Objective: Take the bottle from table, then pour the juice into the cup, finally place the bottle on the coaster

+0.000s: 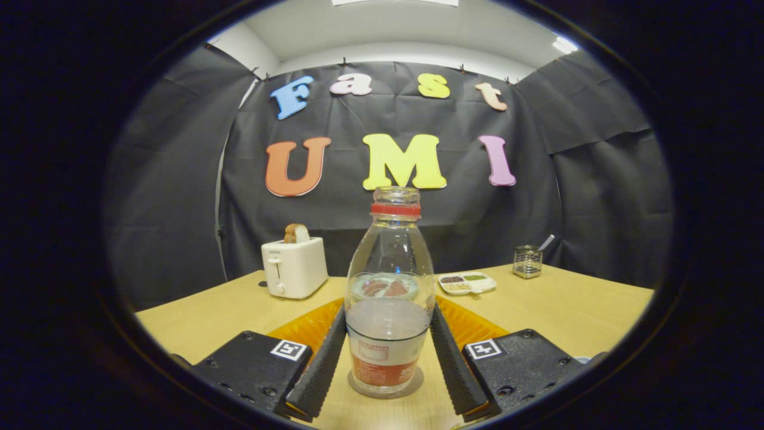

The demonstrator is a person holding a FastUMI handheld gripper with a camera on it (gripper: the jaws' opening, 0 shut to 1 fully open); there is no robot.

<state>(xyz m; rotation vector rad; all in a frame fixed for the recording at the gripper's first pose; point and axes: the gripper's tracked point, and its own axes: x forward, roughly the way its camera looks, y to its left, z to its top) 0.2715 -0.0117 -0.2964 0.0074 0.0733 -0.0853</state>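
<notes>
A: Fingers (388, 364)?
B: Both press the clear bottle's (389, 286) sides; it stands upright on the bench (573, 304), uncapped, partly filled.
A: Beyond?
B: Toaster (295, 266) far left, snack tray (467, 283) far right.

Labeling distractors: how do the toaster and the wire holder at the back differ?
The toaster is a solid white box with a slice of bread standing in its slot; the wire holder is see-through mesh with a utensil handle leaning out. The toaster looks larger. It stands beyond and left of the bottle between the gripper fingers; the holder stands beyond and right. Both rest upright on the table.
</notes>
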